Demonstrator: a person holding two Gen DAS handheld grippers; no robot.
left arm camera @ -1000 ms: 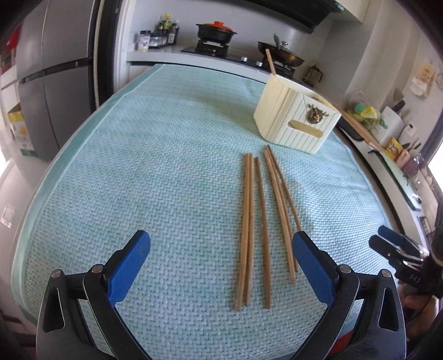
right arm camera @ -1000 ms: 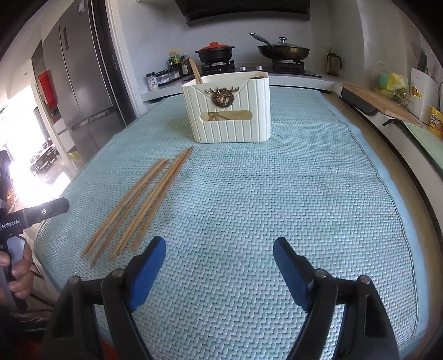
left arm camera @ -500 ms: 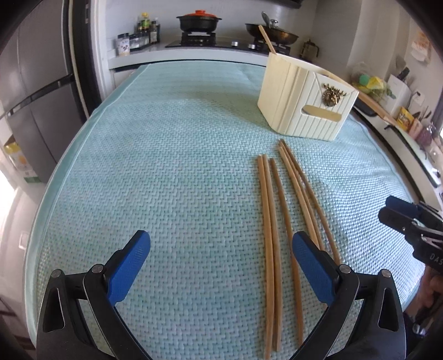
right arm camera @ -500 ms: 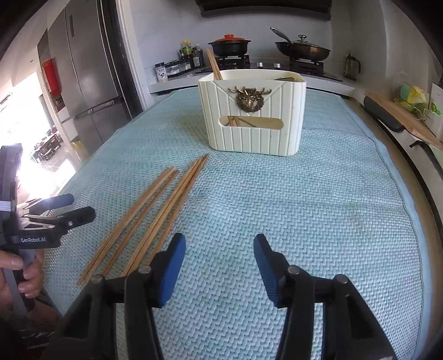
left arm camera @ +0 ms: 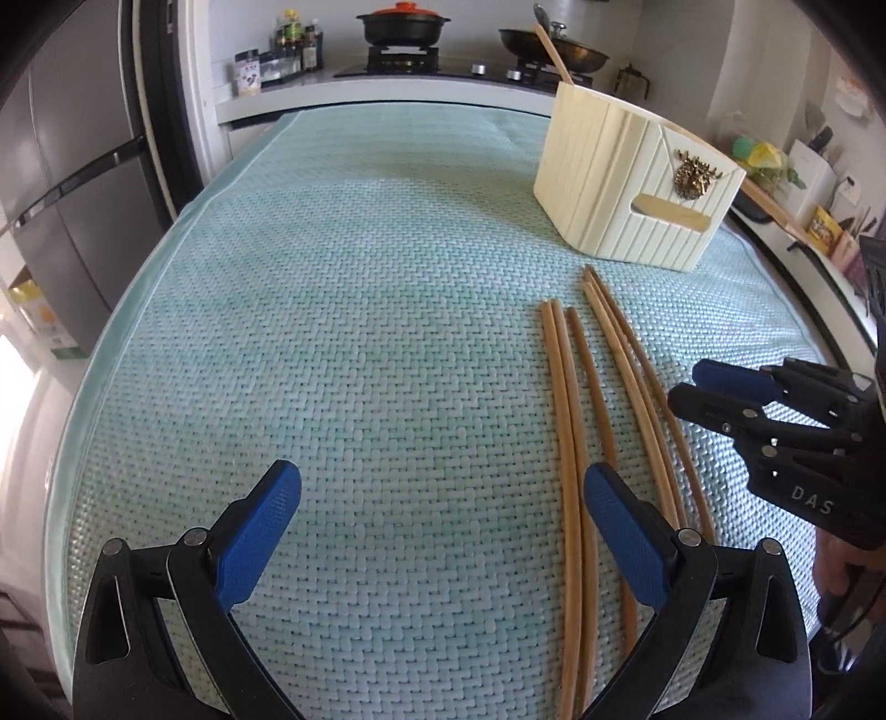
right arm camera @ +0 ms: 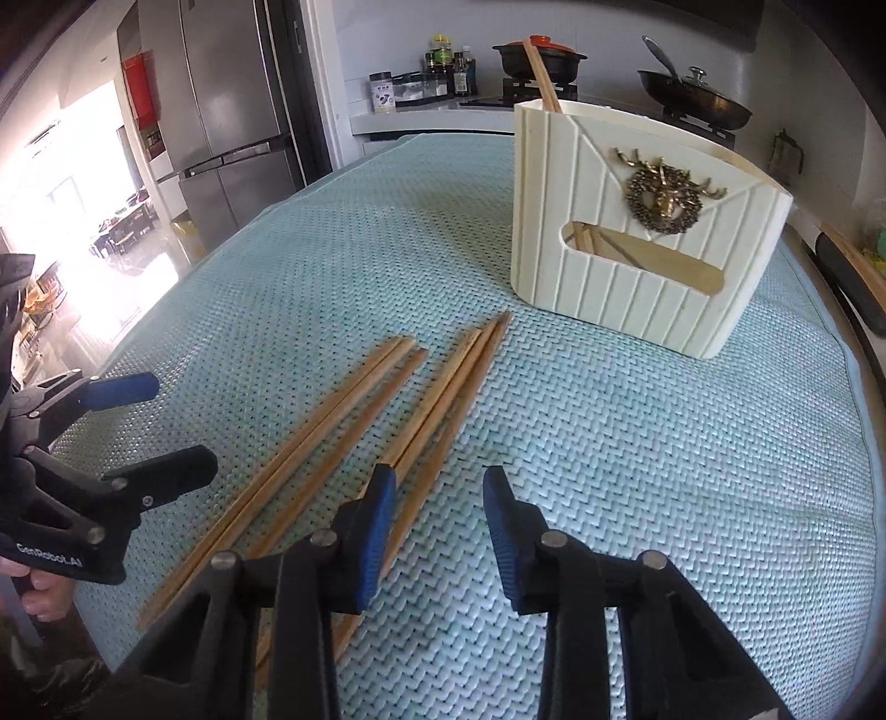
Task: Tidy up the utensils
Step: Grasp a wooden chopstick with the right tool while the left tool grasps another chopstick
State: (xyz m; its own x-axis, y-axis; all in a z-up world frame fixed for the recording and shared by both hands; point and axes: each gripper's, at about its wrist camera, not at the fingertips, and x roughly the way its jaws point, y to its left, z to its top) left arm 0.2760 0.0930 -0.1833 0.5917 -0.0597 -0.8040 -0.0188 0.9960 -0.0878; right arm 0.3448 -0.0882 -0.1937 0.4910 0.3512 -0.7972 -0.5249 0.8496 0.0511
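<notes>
The left gripper (left arm camera: pixel 443 531) was low over the green woven mat (left arm camera: pixel 332 343). Its two blue fingers were wide apart and held nothing. Its right finger (left arm camera: pixel 623 534) sat just over the near ends of the wooden chopsticks (left arm camera: pixel 576 421).

The right gripper (right arm camera: pixel 437 526) was low over the mat (right arm camera: pixel 637 443) too. Its blue fingers were a little apart, with only mat showing between them. They held nothing. Its left finger (right arm camera: pixel 376 531) was right by the chopsticks (right arm camera: pixel 360 426), over one of them. In the left camera view the right gripper (left arm camera: pixel 731 393) came in from the side, just past the outer sticks.

The chopsticks lay flat on the mat in two small bunches, side by side. All of them pointed toward the box. One bunch had three sticks. The other bunch was harder to count, since the sticks lay close together.

A bit farther on stood the cream utensil box (right arm camera: pixel 642 227), upright on the mat, near the far tips of the sticks but not touching them. It had a gold deer badge (right arm camera: pixel 664 194) on the front. One chopstick (right arm camera: pixel 540 75) already stood in it, leaning out of the top. More wood showed through the slot in its front.

Far behind were a gray fridge (right arm camera: pixel 221 94), a black pot with a red lid (left arm camera: pixel 401 25) and a pan (right arm camera: pixel 698 94) on the stove.
</notes>
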